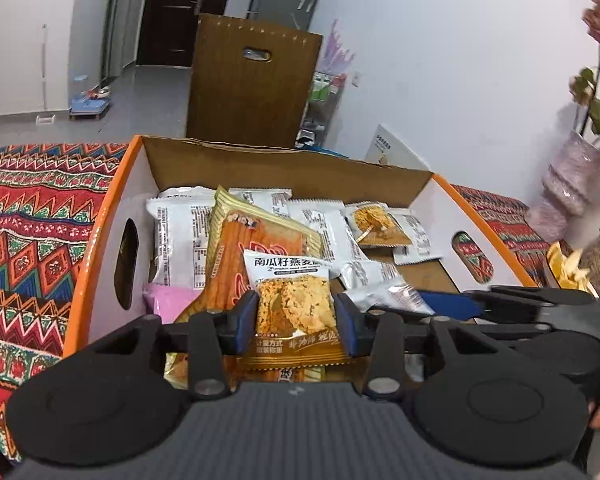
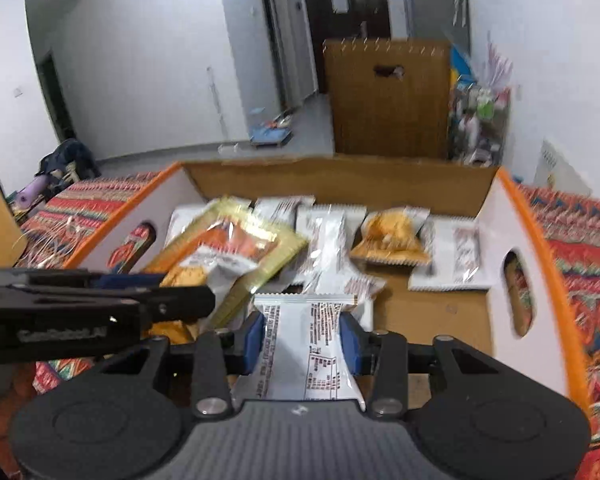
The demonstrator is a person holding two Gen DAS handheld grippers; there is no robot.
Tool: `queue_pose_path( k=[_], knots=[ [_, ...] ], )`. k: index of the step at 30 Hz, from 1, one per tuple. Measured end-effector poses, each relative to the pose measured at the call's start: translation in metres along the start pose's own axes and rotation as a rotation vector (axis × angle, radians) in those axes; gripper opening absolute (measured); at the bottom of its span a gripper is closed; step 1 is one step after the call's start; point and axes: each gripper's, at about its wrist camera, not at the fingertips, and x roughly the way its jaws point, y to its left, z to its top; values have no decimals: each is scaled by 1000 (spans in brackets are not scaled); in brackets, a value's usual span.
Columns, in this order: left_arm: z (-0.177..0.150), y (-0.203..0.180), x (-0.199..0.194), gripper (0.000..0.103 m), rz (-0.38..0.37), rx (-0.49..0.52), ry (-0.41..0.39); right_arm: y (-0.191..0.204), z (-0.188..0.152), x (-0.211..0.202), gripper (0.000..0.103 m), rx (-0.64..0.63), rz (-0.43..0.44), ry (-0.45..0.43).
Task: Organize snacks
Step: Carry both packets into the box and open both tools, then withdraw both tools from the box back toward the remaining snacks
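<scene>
Both tongs hang side by side over the open cardboard box (image 1: pixel 112 216), each tilted down into it. The left tongs (image 1: pixel 296 320) pinch an oat-cookie packet (image 1: pixel 294 300) by its sides, the blue pads (image 1: pixel 246 322) pressing on both edges; the packet has a white top with printed characters, a picture of a crumbly biscuit and a gold bottom strip. Just beneath it lies a big orange-and-gold snack bag (image 1: pixel 256 248), slanting away from the tongs, and beyond that a heap of white wrappers (image 1: pixel 180 236) against the far wall of the box. To the right of the left tongs, the right tongs' blue-tipped arm (image 1: pixel 452 304) reaches in just beside them.

The right tongs (image 2: pixel 302 340) pinch a white packet (image 2: pixel 300 344) with its printed back side up, pads tight on its two long edges. Ahead of them, on the bare cardboard floor of the box (image 2: pixel 420 308), sit more white wrappers (image 2: pixel 452 256) and a small gold cookie packet (image 2: pixel 392 236). The orange-and-gold bag (image 2: pixel 236 240) lies ahead and to the left. The left tongs' black frame (image 2: pixel 92 300) crosses in from the left.

The box stands on a surface under a red patterned cloth (image 1: pixel 28 220). Far to the right of the left tongs stands a pale vase (image 1: pixel 572 188) of flowers.
</scene>
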Motion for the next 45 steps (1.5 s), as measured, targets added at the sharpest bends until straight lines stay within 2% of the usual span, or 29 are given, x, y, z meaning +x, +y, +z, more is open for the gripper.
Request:
queue_pose_path(
  k=[1,2,3,5,8,11,17,19,22,24,26,30,34,36,40,45],
  knots=[
    [0,0,-2,45,-8,2,4,-1,-1,1,43,4,9,4],
    [0,1,-5,49,-14,-7,6,-2,-1,0,51,11,16,-4],
    [0,4,-8,59,-22,-19,10,-4,-2,-1,59,20,22,-10],
    [1,6,-16,67,-54,-38,13,-6,-2,-8,61,33,27,-28],
    [2,4,-32,73,-59,-29,-1,-9,2,-23,62,33,7,-55],
    [5,0,-50,75,-16,-18,-17,-6,6,-48,64,18,-21,-87],
    [3,-18,-110,75,-9,11,-65,1,1,-111,69,-25,-74,-131],
    [-5,-27,-134,78,-4,26,-91,4,-5,-135,70,-36,-89,-148],
    [-26,-45,-168,79,27,64,-120,8,-20,-170,75,-50,-104,-177],
    [-43,-56,-192,88,61,95,-153,12,-34,-194,82,-67,-106,-204],
    [-65,-67,-219,98,91,119,-213,16,-48,-215,84,-91,-112,-223],
    [-109,-82,-262,101,134,140,-268,24,-86,-255,86,-135,-145,-248],
    [-153,-94,-296,102,141,130,-284,33,-128,-292,91,-155,-134,-277],
    [-172,-102,-308,103,144,136,-288,40,-152,-309,95,-167,-140,-289],
    [-207,-117,-325,103,149,140,-280,56,-193,-333,96,-205,-172,-318],
    [-245,-126,-342,103,141,107,-269,71,-239,-352,97,-199,-154,-311]
  ],
)
